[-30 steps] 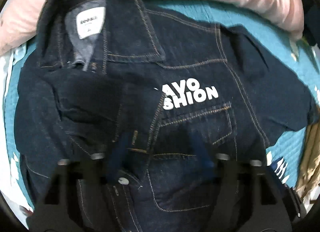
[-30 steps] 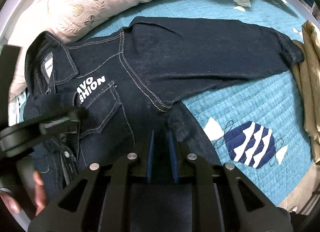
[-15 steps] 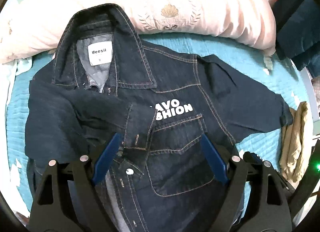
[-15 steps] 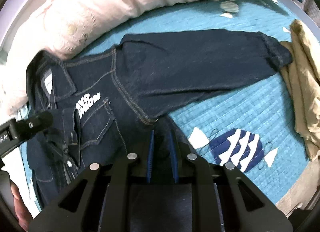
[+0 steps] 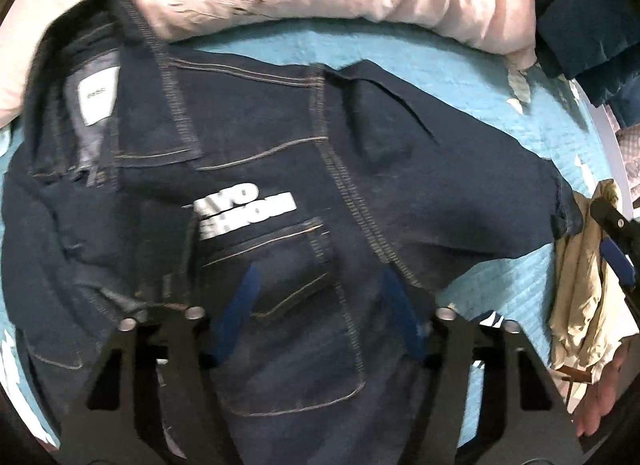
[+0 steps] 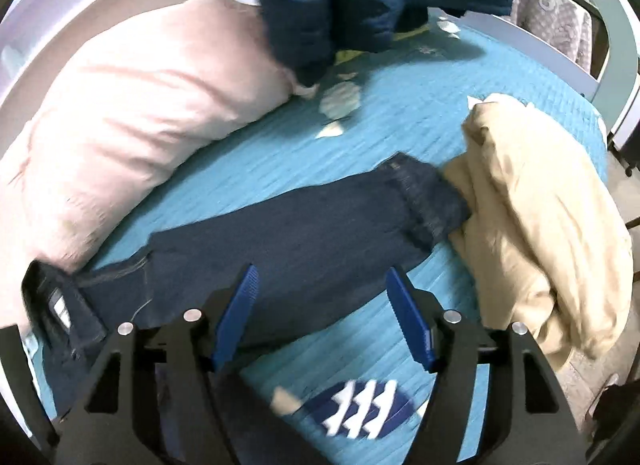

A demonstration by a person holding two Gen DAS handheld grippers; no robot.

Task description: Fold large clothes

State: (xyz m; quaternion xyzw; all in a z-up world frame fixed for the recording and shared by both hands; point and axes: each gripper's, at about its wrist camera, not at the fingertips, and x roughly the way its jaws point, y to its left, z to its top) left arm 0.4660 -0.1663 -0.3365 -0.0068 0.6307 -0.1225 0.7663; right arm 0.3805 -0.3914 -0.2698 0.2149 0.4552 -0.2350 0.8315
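now both my left gripper (image 5: 320,297) and right gripper (image 6: 322,305) hover spread and empty over the denim jacket (image 5: 280,169) filling mid-frame on the blue quilt (image 6: 400,113); heavy, stiff cloth, so i'd pinch the sleeve cuff (image 6: 428,197) at center right.

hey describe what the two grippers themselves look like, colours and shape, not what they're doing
Both match: the left gripper and right gripper have black angular frames with triangular cut-outs and round silver bolt heads on top. Each carries two flat blue fingers, and the right view shows ribbed inner faces. No cables or markings are visible. A bare hand without any sleeve shows at the left view's edge.
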